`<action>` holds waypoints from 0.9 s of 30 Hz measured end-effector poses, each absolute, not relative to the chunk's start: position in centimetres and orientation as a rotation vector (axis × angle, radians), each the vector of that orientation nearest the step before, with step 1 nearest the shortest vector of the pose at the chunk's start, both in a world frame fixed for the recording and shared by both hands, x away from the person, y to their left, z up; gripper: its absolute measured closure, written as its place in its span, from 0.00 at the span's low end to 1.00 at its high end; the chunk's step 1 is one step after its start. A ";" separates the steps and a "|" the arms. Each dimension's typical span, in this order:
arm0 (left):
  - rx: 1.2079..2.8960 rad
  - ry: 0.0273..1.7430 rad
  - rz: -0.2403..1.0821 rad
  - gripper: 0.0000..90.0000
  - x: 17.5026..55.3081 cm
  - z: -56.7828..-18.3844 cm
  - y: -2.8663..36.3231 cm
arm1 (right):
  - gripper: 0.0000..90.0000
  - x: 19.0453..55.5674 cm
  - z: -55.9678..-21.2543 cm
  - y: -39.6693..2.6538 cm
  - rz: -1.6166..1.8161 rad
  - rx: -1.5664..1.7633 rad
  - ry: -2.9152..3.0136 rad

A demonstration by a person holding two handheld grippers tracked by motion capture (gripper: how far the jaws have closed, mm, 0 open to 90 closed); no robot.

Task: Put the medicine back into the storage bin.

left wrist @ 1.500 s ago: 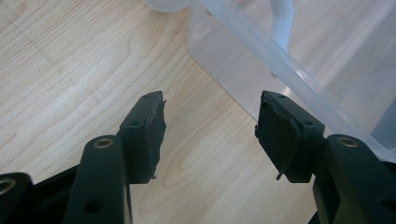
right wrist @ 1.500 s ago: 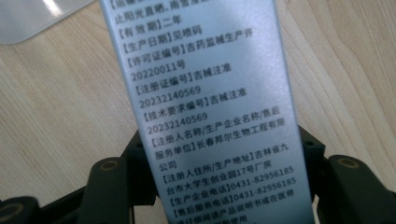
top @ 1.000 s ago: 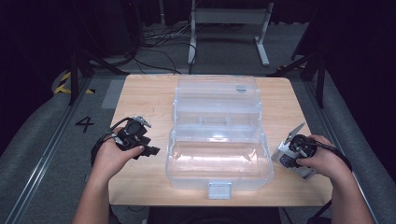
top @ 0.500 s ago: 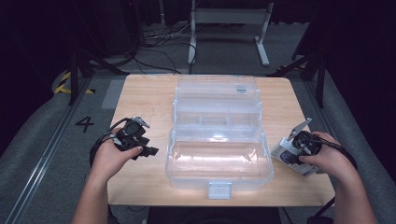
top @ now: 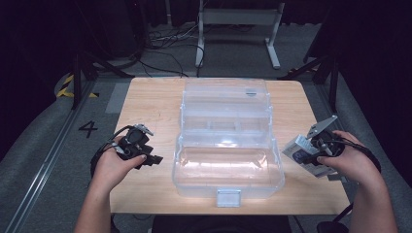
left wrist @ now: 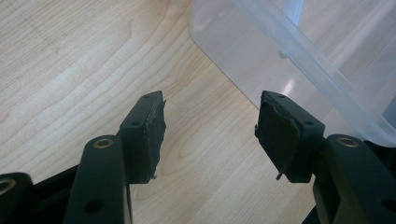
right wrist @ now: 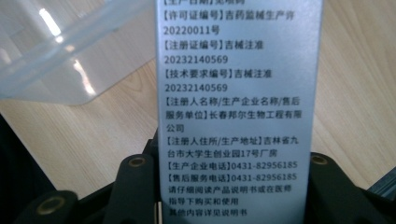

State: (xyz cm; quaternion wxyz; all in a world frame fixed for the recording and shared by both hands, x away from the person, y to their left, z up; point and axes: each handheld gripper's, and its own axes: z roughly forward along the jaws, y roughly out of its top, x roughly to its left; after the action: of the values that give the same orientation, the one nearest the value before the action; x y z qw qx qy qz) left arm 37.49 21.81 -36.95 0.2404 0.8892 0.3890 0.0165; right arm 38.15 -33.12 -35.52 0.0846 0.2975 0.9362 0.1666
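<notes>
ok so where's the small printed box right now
The small printed box sits between the right gripper's jaws, high view right side, just off the clear plastic case.

A silver-grey box (right wrist: pixel 238 112) printed with black text, a clear plastic case (top: pixel 226 145), a pale woodgrain table (top: pixel 145 102).

Lab: black curtains, numbered floor (top: pixel 88 128), cables (top: pixel 165 41).
</notes>
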 end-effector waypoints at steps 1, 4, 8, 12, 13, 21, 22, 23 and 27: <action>2.436 1.063 0.051 0.46 37.5 -36.9 21.9 | 0.64 38.1 -35.2 -33.1 0.507 0.881 2.791; 2.431 1.073 0.045 0.46 37.3 -37.0 22.0 | 0.64 37.9 -34.1 -33.0 0.525 0.856 2.777; 2.431 1.071 0.044 0.46 37.3 -37.0 22.0 | 0.64 37.6 -32.8 -32.5 0.583 0.800 2.784; 2.442 1.061 0.043 0.46 37.4 -37.0 21.9 | 0.64 37.3 -31.9 -32.0 0.642 0.747 2.795; 2.443 1.060 0.044 0.46 37.4 -37.0 21.9 | 0.64 37.2 -31.7 -31.9 0.652 0.732 2.792; 2.444 1.059 0.042 0.46 37.5 -37.1 21.9 | 0.64 36.5 -30.3 -30.4 0.761 0.580 2.815; 2.446 1.058 0.041 0.46 37.5 -37.1 21.9 | 0.64 36.4 -30.2 -30.1 0.761 0.562 2.818; 2.448 1.058 0.041 0.46 37.5 -37.1 21.9 | 0.64 36.3 -30.1 -29.9 0.760 0.554 2.815; 2.444 1.060 0.037 0.46 37.4 -37.1 21.9 | 0.64 36.2 -29.7 -28.8 0.776 0.502 2.824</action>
State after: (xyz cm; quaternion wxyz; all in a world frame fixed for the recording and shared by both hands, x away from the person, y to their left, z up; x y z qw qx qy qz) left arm 37.45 21.85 -37.14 0.2363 0.8914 0.3865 0.0137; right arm 36.16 -28.84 -29.67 0.0852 0.1682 0.9469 0.2602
